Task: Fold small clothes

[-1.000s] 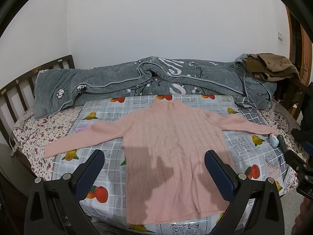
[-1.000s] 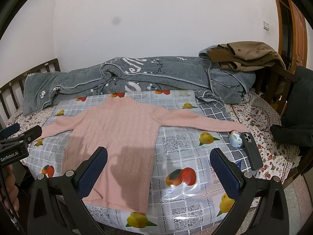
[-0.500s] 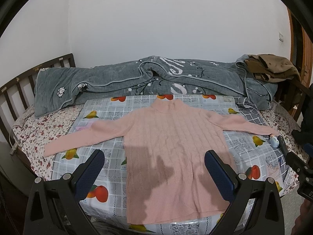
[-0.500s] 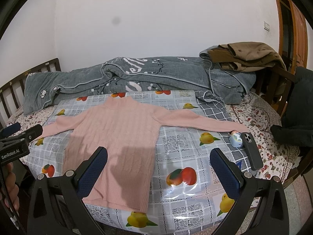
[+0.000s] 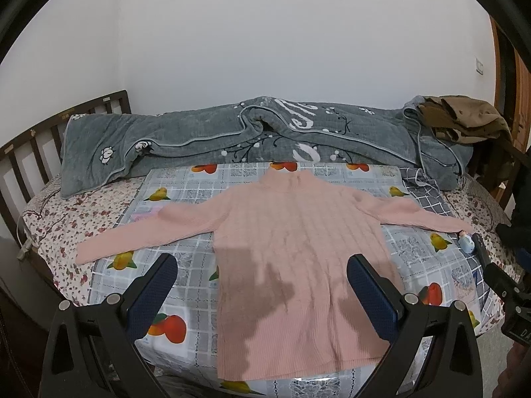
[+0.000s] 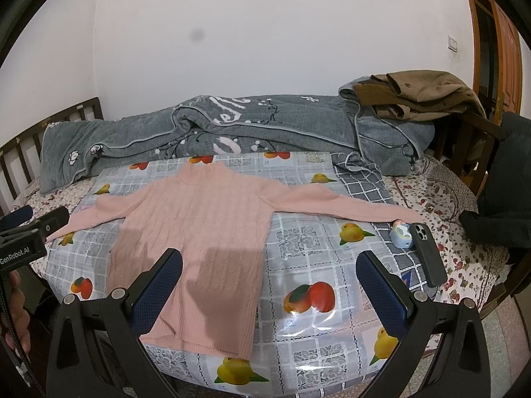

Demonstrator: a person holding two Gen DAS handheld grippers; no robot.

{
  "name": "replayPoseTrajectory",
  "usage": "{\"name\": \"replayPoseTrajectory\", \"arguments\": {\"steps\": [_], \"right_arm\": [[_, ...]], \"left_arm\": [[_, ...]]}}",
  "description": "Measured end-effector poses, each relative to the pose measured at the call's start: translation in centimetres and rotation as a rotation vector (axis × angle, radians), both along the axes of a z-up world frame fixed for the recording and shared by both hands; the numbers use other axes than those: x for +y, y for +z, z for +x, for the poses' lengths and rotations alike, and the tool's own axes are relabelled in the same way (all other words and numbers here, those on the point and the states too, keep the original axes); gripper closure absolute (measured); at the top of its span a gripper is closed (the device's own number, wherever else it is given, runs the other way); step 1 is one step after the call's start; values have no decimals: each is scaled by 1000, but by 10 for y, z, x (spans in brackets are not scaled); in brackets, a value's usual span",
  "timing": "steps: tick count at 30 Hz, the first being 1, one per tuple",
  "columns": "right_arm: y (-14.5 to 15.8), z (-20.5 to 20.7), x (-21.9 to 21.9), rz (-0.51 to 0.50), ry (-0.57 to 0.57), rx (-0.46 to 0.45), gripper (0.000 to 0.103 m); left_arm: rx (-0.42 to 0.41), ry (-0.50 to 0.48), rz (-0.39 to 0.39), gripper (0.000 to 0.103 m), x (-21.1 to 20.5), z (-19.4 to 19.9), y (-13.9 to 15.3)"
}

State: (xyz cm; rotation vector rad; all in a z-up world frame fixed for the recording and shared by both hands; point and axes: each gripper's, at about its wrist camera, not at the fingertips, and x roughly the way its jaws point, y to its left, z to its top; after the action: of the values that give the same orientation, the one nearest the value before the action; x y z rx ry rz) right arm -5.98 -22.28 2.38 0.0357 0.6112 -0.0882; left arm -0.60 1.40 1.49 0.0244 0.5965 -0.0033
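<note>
A pink ribbed turtleneck sweater (image 5: pixel 298 248) lies flat on a fruit-patterned plastic sheet (image 5: pixel 186 242) on the bed, both sleeves spread out sideways. It also shows in the right wrist view (image 6: pixel 205 232). My left gripper (image 5: pixel 262 282) is open and empty, hovering above the sweater's lower half. My right gripper (image 6: pixel 268 282) is open and empty, above the sweater's lower right edge and the sheet (image 6: pixel 308 242).
A grey quilt (image 5: pixel 265 142) lies along the wall with brown clothes (image 6: pixel 418 96) piled at its right end. A phone (image 6: pixel 428 255) and a small blue object (image 6: pixel 401 235) lie by the right sleeve's cuff. A wooden headboard (image 5: pixel 43 146) stands at the left. Dark clothing (image 6: pixel 504 192) hangs at the right.
Both views have shifted only slightly. The sweater has not moved and both grippers stay open.
</note>
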Motion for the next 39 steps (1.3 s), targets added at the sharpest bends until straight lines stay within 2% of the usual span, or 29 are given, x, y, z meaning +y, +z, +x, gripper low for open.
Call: {"name": "replayPoseTrajectory", "arguments": {"steps": [15, 23, 27, 32, 35, 38, 39], "right_arm": [[0, 3, 1, -9, 3, -10, 1], [-13, 20, 6, -34, 1, -35, 1], [-33, 40, 16, -57, 24, -1, 1], [-68, 73, 36, -71, 66, 89, 1], [-86, 91, 48, -53, 93, 117, 4], [-104, 106, 61, -47, 121, 135, 4], [-109, 111, 66, -47, 129, 140, 4]], "left_arm": [[-4, 4, -32, 0, 8, 10, 1], [-20, 21, -32, 0, 22, 34, -16], [-1, 48, -41, 0, 39, 52, -33], [38, 87, -46, 2, 68, 77, -57], [67, 99, -74, 4, 92, 94, -76], [114, 74, -146, 6, 120, 111, -98], [132, 96, -146, 6, 131, 119, -108]]}}
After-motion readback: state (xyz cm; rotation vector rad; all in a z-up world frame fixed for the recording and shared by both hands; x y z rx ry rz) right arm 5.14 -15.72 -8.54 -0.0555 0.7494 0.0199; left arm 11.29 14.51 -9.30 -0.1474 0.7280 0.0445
